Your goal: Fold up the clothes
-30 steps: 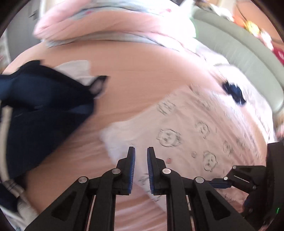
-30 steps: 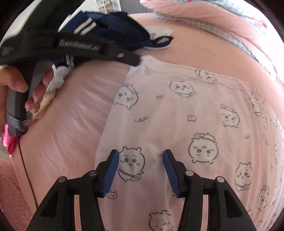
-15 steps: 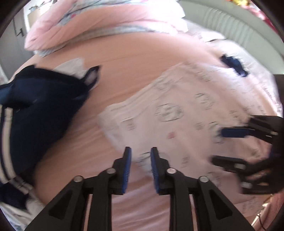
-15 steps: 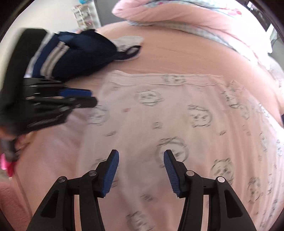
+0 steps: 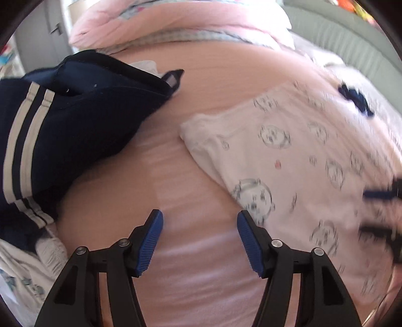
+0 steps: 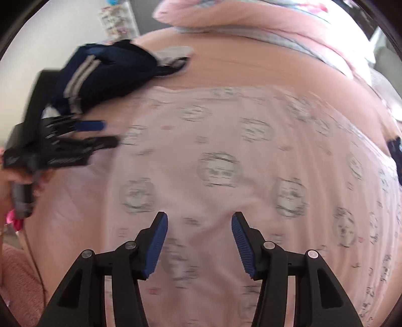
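Observation:
A pale pink garment printed with small cartoon faces (image 5: pixel 296 161) (image 6: pixel 226 163) lies spread flat on the pink bed sheet (image 5: pixel 191 251). My left gripper (image 5: pixel 199 240) hangs over bare sheet just left of the garment's folded edge; its jaws are opening and nothing is between them. My right gripper (image 6: pixel 199 241) stands open above the middle of the garment, its pads apart from the cloth. In the right wrist view the left gripper (image 6: pixel 100 134) shows blurred at the garment's left edge, held by a hand (image 6: pixel 15 176).
A navy garment with white stripes (image 5: pixel 62 130) (image 6: pixel 100 73) lies heaped to the left. A pink pillow or quilt (image 5: pixel 176 22) sits at the far side. A small navy piece (image 5: pixel 356 98) lies beyond the garment. A grey padded bed edge (image 5: pixel 351 32) runs at the right.
My left gripper's jaws have spread from nearly shut to wide, and it has slid left off the printed garment onto bare sheet. The right gripper has drifted over the garment, jaws unchanged.

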`<state>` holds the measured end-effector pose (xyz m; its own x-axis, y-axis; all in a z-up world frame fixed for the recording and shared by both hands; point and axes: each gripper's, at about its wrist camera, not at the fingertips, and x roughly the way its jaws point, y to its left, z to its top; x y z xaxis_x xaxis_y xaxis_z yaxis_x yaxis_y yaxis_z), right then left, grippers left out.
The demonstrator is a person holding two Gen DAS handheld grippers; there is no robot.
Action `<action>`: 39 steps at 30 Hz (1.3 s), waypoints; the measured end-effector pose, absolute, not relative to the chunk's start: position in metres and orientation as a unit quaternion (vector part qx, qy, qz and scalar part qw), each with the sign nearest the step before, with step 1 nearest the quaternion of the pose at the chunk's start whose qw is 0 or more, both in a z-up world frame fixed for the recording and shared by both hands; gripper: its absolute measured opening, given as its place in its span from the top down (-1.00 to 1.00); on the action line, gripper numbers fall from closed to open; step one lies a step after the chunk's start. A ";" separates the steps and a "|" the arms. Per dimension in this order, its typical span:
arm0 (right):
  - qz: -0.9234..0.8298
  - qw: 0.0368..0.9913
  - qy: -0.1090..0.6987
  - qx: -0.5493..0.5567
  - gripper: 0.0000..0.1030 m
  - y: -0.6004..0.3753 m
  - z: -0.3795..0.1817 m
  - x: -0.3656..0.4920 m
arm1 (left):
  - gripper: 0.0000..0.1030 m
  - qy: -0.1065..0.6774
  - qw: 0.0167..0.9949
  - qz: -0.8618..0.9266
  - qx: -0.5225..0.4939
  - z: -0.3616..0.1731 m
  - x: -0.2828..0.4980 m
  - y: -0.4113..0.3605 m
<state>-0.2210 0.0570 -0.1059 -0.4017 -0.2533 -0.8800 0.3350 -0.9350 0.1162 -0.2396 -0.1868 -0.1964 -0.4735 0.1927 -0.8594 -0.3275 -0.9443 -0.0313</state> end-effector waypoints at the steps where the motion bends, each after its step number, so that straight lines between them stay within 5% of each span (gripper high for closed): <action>1: -0.833 0.186 0.047 0.519 -0.02 0.045 -0.108 -0.221 | -0.17 0.060 0.144 0.856 -0.493 -0.200 -0.245 -0.185; 6: -0.814 0.186 0.119 0.537 -0.02 0.020 -0.129 -0.197 | -0.17 0.044 0.142 0.858 -0.492 -0.205 -0.288 -0.167; 12: -0.846 0.176 0.083 0.496 -0.03 0.042 -0.095 -0.233 | -0.16 -0.014 0.186 0.858 -0.478 -0.190 -0.292 -0.175; 16: -0.843 0.132 0.137 0.502 -0.03 0.043 -0.114 -0.285 | -0.20 0.055 0.177 0.844 -0.503 -0.198 -0.295 -0.159; 20: -0.830 0.131 0.128 0.526 -0.05 0.065 -0.125 -0.306 | -0.72 0.162 0.127 0.812 -0.546 -0.200 -0.298 -0.157; 24: -0.837 0.110 0.106 0.525 -0.10 0.091 -0.116 -0.308 | -0.67 0.183 0.109 0.815 -0.539 -0.190 -0.291 -0.171; 28: -0.845 0.160 0.058 0.507 -0.10 0.094 -0.100 -0.281 | -0.67 0.140 0.212 0.834 -0.489 -0.172 -0.268 -0.144; 33: -0.836 0.168 0.088 0.514 -0.10 0.089 -0.110 -0.233 | -0.67 0.194 0.255 0.812 -0.488 -0.207 -0.248 -0.095; 39: -0.826 0.166 0.099 0.530 -0.17 0.095 -0.126 -0.202 | -0.98 0.227 0.205 0.800 -0.516 -0.213 -0.246 -0.126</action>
